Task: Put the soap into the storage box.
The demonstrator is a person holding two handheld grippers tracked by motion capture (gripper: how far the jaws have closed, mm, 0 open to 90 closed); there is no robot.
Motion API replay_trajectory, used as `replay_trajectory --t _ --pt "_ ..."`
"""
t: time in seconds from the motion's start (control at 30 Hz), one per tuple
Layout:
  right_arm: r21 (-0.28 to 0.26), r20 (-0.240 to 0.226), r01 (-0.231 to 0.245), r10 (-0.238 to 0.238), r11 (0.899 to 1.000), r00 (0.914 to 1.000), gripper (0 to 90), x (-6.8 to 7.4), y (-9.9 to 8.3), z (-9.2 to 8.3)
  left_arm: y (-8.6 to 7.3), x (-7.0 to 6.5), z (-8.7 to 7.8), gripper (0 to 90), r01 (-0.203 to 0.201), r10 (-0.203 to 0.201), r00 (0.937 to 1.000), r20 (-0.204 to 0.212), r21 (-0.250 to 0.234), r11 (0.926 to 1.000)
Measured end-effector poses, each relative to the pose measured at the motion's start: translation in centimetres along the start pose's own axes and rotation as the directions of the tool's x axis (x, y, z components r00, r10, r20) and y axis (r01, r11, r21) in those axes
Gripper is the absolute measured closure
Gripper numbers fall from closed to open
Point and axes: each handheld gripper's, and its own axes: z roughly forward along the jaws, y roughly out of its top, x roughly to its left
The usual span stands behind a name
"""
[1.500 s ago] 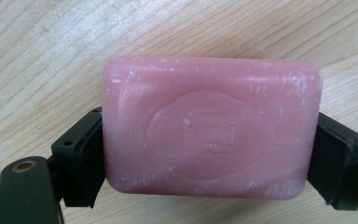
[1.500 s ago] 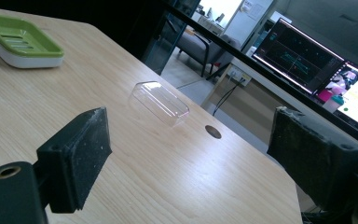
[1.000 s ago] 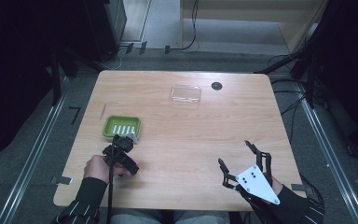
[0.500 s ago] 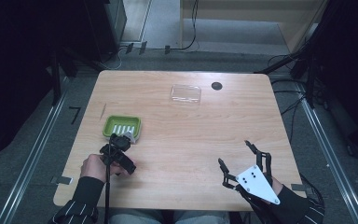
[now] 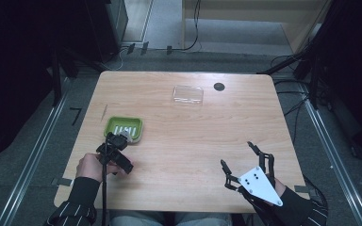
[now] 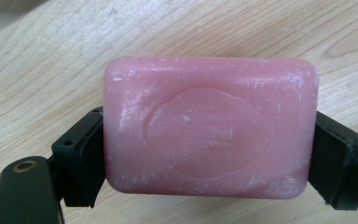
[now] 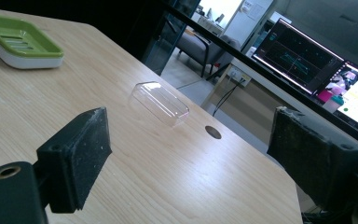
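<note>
A pink soap bar (image 6: 209, 128) is clamped by the left hand-held gripper (image 5: 115, 149), at 6 o'clock of the green soap dish (image 5: 123, 127). The right hand-held gripper (image 5: 245, 160) is held apart over the tabletop (image 5: 193, 136).

The surface (image 5: 188, 141) is pale wood with visible grain and a smooth, matt finish. A pink soap bar (image 6: 209, 133) looks waxy, scuffed with white marks. The green soap dish (image 7: 16, 39) is smooth plastic on a white base. The clear lid (image 7: 158, 102) is glossy transparent plastic.
</note>
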Motion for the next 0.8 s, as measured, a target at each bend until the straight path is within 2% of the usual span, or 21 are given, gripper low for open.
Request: replay_trajectory --t 0.33,0.47,0.8 --pt "-0.003 0.003 -0.004 0.004 1.000 1.0000 13.2 -0.1 -0.1 -0.1 0.1 0.4 -1.3 14.0 0.003 -0.003 1.0000 -0.001 -0.021 0.9998" --pt "0.000 0.001 -0.008 0.008 1.000 1.0000 13.2 -0.1 -0.1 0.0 0.7 0.6 -1.9 14.0 -0.006 0.006 1.0000 -0.003 -0.033 0.9994" --pt "0.002 0.001 -0.007 0.007 1.000 1.0000 13.2 -0.1 -0.1 0.0 1.2 0.9 -2.5 14.0 -0.019 0.019 0.9998 0.002 -0.031 0.9994"
